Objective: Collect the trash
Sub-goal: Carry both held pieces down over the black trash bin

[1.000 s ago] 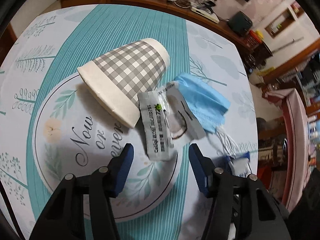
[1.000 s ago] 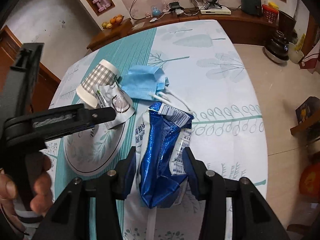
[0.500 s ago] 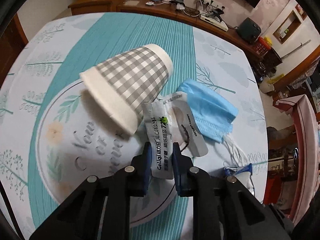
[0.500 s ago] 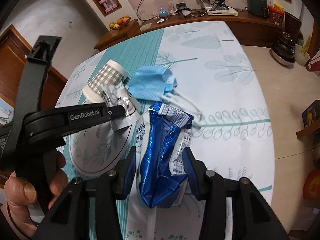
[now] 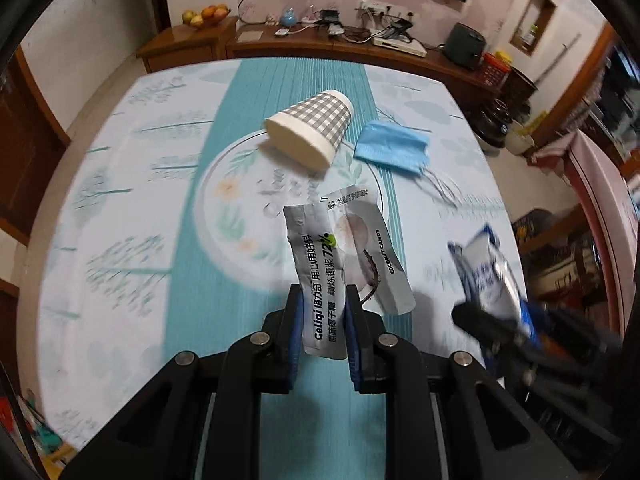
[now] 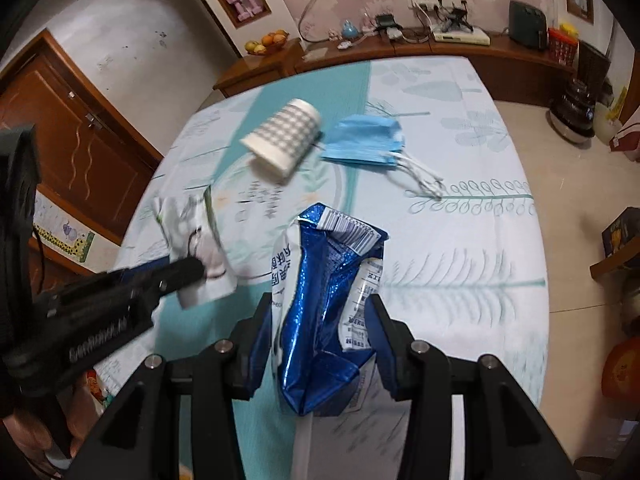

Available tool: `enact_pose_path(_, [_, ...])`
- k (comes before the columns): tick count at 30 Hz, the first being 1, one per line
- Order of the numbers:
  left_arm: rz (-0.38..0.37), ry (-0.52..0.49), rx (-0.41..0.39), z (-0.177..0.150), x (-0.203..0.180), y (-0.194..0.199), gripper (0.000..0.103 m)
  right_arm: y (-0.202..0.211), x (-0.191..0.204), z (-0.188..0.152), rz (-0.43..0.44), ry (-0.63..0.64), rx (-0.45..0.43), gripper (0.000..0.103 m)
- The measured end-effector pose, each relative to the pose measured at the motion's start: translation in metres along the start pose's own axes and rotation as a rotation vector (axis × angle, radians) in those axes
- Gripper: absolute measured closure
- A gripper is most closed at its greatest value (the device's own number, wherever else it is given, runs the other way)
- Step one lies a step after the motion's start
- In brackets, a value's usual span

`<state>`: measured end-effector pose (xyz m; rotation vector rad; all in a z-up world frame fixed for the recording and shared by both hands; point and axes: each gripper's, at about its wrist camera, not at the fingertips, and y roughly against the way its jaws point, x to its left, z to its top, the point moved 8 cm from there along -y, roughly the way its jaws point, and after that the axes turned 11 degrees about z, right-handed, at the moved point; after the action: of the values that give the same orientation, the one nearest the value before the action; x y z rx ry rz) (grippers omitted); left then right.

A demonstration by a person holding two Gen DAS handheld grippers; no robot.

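Observation:
My left gripper point(image 5: 320, 320) is shut on a silver coconut candy wrapper point(image 5: 340, 264) and holds it above the table. The wrapper also shows in the right wrist view point(image 6: 196, 244). My right gripper point(image 6: 320, 320) is shut on a crumpled blue foil bag point(image 6: 320, 300) with its open mouth upward; the bag also shows in the left wrist view point(image 5: 488, 264). A grey checked paper cup point(image 5: 310, 128) lies on its side on the tablecloth. A blue face mask point(image 5: 392, 148) lies to the right of the cup.
The table point(image 5: 120, 200) wears a white and teal cloth with a round printed motif. A wooden sideboard point(image 5: 320, 46) with cables, a fruit bowl and devices runs along the far wall. A wooden door point(image 6: 76, 136) stands to the left.
My left gripper closed on the candy wrapper and lifted it away from the cup and mask, back toward me. My right gripper kept the blue bag and rose a little.

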<state>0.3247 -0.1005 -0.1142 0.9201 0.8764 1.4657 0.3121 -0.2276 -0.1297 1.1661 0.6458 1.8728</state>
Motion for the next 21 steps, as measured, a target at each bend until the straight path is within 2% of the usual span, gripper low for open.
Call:
enact_pose_path(4, [-0.016, -0.050, -0.041, -0.039, 0.023, 0.045, 0.086, 0.029, 0.042, -0.026, 0.015, 0.008, -0.052, 0.058])
enact_pose_path(9, [-0.033, -0.114, -0.095, -0.092, 0.051, 0.087, 0.086, 0.057, 0.089, -0.071, -0.057, 0.033, -0.117, 0.058])
enact_pose_path(15, [-0.058, -0.166, -0.104, -0.158, 0.085, 0.114, 0.086, 0.079, 0.138, -0.133, -0.142, 0.038, -0.154, 0.058])
enact_pose_path(21, [-0.047, -0.201, -0.079, -0.216, 0.108, 0.113, 0.086, 0.079, 0.166, -0.196, -0.166, -0.011, -0.159, 0.058])
